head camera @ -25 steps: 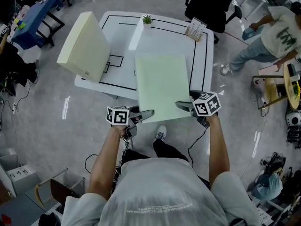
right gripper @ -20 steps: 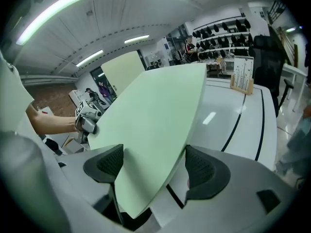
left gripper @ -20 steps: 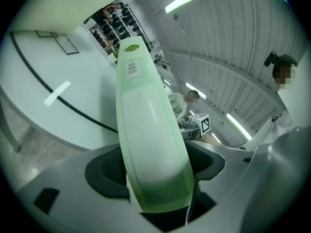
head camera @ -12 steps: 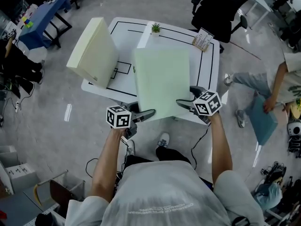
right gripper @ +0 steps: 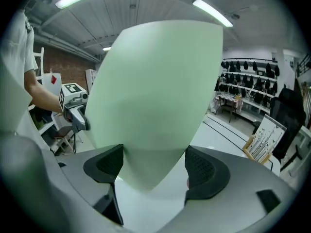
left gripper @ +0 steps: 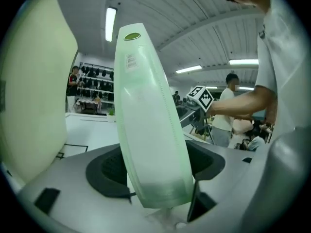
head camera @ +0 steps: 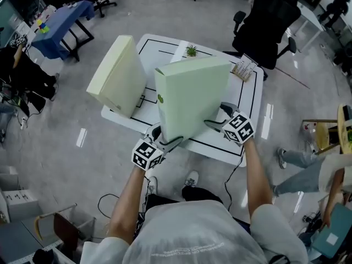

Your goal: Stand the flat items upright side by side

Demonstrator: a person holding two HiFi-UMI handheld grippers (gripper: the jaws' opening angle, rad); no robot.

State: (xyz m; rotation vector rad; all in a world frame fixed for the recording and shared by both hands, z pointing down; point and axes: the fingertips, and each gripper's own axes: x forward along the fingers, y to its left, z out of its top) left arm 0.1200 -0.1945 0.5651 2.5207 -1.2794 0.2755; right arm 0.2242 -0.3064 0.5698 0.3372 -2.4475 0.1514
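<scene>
Green binder (head camera: 192, 98) is sitting clamped at both bottom corners: left gripper (head camera: 165, 141) pinching the spine end, right gripper (head camera: 218, 123) pinching the opposite corner. It's leaning, almost upright. Suggest pivoting on the bottom edge, landing parallel beside cream binder (head camera: 118, 76) ahead-left of left gripper.

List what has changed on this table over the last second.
The green file box has been tipped up from lying almost flat to nearly upright on the table, its far edge swinging up. The left claw and right claw were on its near end already and keep their hold. The cream file box still stands at the left, and the plant is still at the far edge.
</scene>
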